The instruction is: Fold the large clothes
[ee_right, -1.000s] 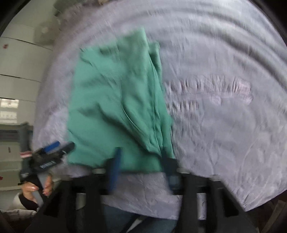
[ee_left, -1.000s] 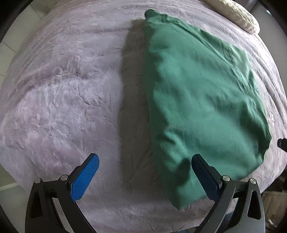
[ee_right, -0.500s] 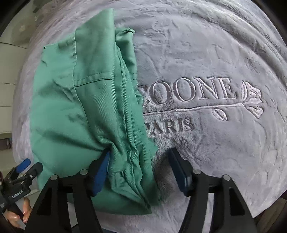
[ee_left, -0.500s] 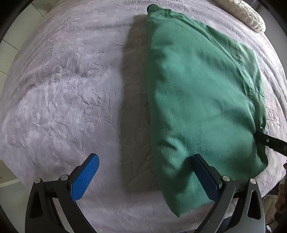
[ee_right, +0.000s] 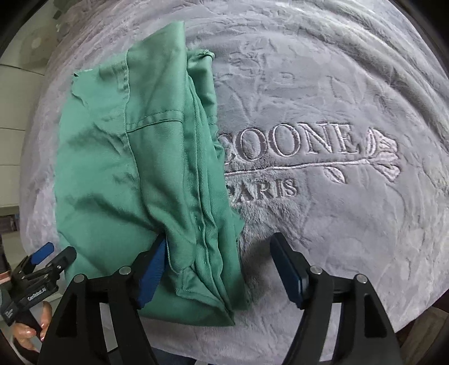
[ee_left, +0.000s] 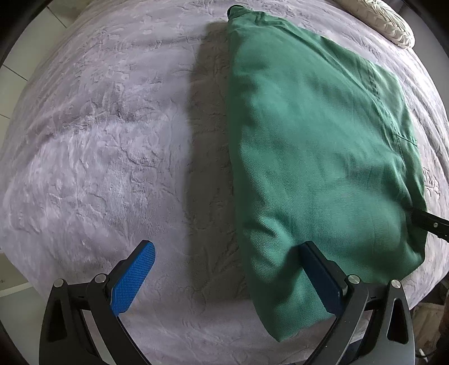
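- A grey plush blanket [ee_right: 350, 92], embroidered with lettering, is covering the bed and serving as the folding surface.
- A green garment [ee_left: 308, 146], already folded into a long panel, is lying on the blanket near the bed's edge, apparently ready for another fold.
- The right tool [ee_right: 216, 269] is opening its jaws over the garment's layered edge, one pad tucked beneath the cloth, seemingly letting go.
- The left tool [ee_left: 227, 278] is hanging wide, gripping nothing, one pad against the garment's near corner.
- A cream pillow [ee_left: 393, 25] is lying at the far edge.
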`<state>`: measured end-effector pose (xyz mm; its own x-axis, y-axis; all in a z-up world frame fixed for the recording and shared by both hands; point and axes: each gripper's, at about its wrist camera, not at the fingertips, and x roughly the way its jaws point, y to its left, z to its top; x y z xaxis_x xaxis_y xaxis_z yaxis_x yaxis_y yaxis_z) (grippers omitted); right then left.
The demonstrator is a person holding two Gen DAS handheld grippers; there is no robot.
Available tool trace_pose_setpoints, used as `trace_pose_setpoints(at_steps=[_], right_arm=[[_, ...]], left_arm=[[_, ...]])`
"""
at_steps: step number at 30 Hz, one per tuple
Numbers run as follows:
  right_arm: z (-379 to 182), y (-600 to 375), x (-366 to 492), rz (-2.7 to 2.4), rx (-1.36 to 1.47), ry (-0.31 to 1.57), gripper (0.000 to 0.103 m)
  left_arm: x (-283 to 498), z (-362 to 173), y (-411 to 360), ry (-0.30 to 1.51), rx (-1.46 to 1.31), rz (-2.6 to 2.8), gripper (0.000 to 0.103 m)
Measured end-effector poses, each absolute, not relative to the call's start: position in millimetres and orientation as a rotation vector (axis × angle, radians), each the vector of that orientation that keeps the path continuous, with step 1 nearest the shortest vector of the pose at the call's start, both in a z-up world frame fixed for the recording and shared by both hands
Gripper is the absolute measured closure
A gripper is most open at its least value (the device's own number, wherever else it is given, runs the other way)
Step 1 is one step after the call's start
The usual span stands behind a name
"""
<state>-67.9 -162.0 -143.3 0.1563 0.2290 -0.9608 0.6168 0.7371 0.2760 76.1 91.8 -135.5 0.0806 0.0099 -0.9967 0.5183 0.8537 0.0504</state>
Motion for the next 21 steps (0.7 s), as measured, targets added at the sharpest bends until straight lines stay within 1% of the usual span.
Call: trace_pose_setpoints(at_steps=[9,13,16,21], right_arm=[[-118,-171,-78,-0.358,0.735,1.396,0.024],[-105,-169,-72,-0.363,0.702,1.389,0.021],[-95,-166,-68,-0.354,0.695,1.378,0.019],[-84,-160,-59,-0.357,0.682,1.359,0.018]], left_arm=[[77,-134,91,1.453,0.453,-0.401,0.0],[74,-131,89,1.449,0.464,-0.4,0.0],[72,-121,85,1.437,0.47,-0.403,0.0],[73,-98,79,1.403,0.465,-0.41,0.0]])
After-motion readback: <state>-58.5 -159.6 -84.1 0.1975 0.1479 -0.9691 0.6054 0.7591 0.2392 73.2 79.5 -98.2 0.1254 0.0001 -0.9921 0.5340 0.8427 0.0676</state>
